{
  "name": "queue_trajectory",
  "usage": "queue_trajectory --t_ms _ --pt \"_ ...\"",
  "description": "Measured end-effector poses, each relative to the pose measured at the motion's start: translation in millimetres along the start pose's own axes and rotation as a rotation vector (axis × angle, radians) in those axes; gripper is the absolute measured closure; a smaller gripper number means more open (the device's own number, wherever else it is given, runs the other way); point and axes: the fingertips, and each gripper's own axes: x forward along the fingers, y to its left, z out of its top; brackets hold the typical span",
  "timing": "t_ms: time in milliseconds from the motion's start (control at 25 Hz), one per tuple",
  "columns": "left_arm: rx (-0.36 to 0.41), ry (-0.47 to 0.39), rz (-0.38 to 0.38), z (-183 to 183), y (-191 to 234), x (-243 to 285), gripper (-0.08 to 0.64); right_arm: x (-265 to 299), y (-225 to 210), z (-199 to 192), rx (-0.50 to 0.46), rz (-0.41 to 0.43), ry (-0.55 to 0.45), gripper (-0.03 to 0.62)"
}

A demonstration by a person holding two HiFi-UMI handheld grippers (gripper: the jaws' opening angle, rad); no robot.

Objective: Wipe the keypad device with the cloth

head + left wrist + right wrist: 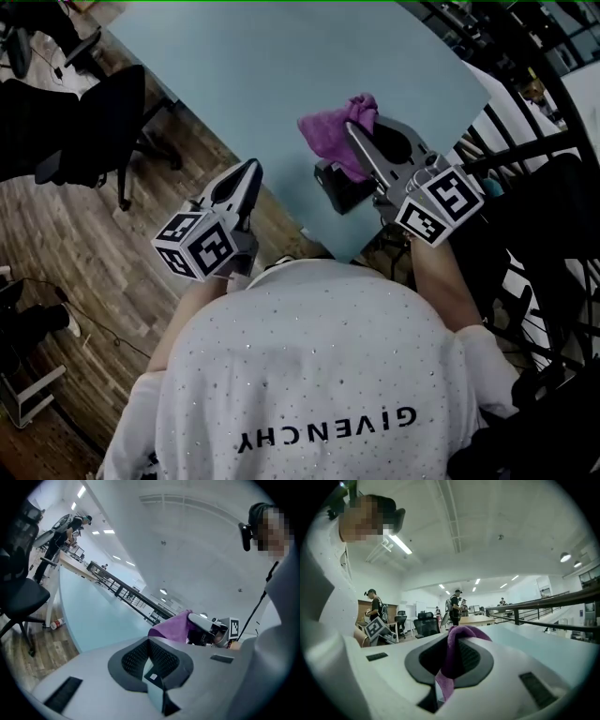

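White speckled shirt (309, 366) on the person | right gripper (352, 127) clamped on crumpled purple cloth (330, 127), at black keypad device (337, 187) on near edge of pale blue table (234, 66) | left gripper (251, 169) jaws together, empty, over wooden plank floor (75, 253) | black office chair (94, 122) beside table

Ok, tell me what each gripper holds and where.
Right gripper pinches the purple cloth by a bunched fold between its jaws; left gripper holds nothing, jaws together.
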Motion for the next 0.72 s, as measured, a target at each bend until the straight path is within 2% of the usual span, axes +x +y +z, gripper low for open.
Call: queue_trajectory --t_ms 160,440,600,720 --pt "-0.019 -0.054 0.035 7 9 -19 0.560 26 -4 -20 0.004 -0.029 0.185 0.566" --pt "-0.071 -0.090 0.068 4 31 -35 0.560 47 23 -78 0.021 0.103 0.433 0.566" --pt "-0.080 -0.098 0.075 2 35 -35 0.560 33 27 -111 0.001 0.104 0.539 0.566" --pt "-0.080 -0.110 0.081 3 35 -33 0.560 22 22 -124 0.015 0.085 0.576 0.566"
